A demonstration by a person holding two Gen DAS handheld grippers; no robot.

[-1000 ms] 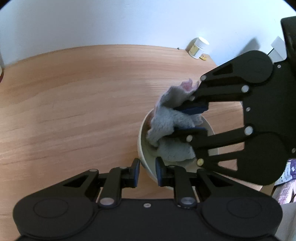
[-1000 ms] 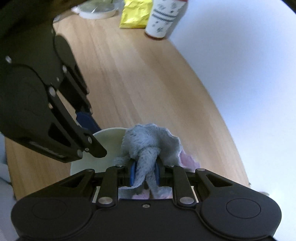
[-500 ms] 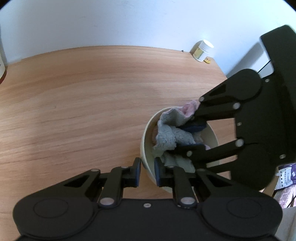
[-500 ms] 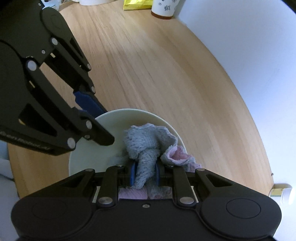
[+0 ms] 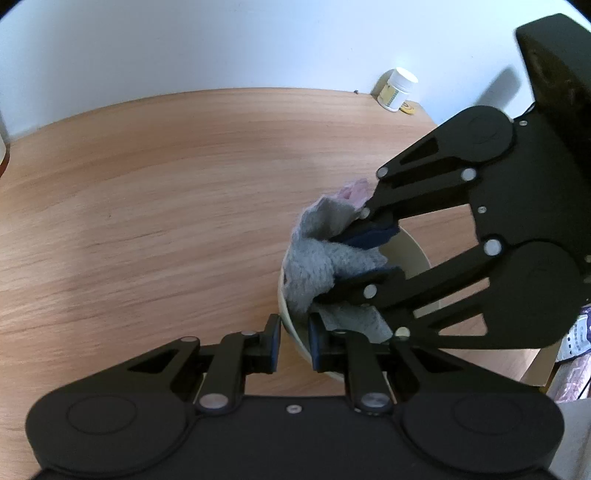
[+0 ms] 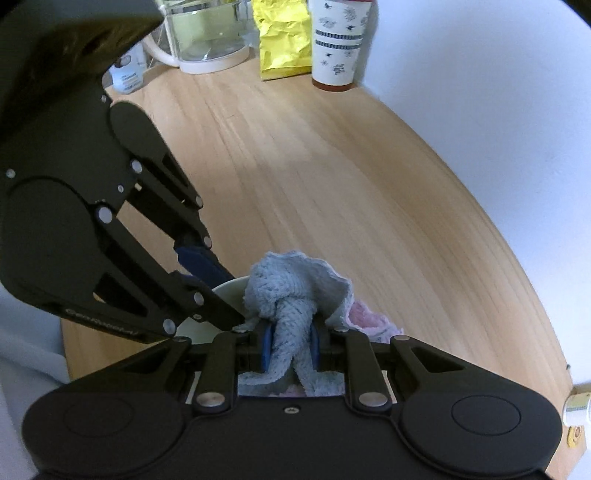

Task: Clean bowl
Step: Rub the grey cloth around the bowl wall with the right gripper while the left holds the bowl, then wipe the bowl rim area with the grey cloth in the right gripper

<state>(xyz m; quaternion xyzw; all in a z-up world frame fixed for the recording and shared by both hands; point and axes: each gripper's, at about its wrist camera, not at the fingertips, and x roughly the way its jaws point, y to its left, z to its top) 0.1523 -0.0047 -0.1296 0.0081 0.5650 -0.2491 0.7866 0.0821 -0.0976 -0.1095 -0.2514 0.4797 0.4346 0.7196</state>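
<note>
A cream bowl (image 5: pixel 410 251) sits on the wooden table near its right edge. My left gripper (image 5: pixel 294 341) is shut on the bowl's near rim, one pad outside and one inside. My right gripper (image 6: pixel 290 347) is shut on a grey and pink cloth (image 6: pixel 291 291) and holds it over the bowl. In the left wrist view the cloth (image 5: pixel 314 258) hangs against the bowl's left inner wall, with the right gripper's blue pads clamped on it. In the right wrist view only a sliver of the bowl's rim (image 6: pixel 229 286) shows behind the left gripper.
A white pill jar (image 5: pixel 397 89) stands at the table's far right corner by the wall. A patterned paper cup (image 6: pixel 338 44), a yellow bag (image 6: pixel 282 37), a glass kettle (image 6: pixel 205 35) and a small white bottle (image 6: pixel 127 75) stand at the table's far end.
My right gripper lifted the cloth up and toward the bowl's left rim, after having pushed it down into the bowl half a second ago. My left gripper kept its hold on the rim.
</note>
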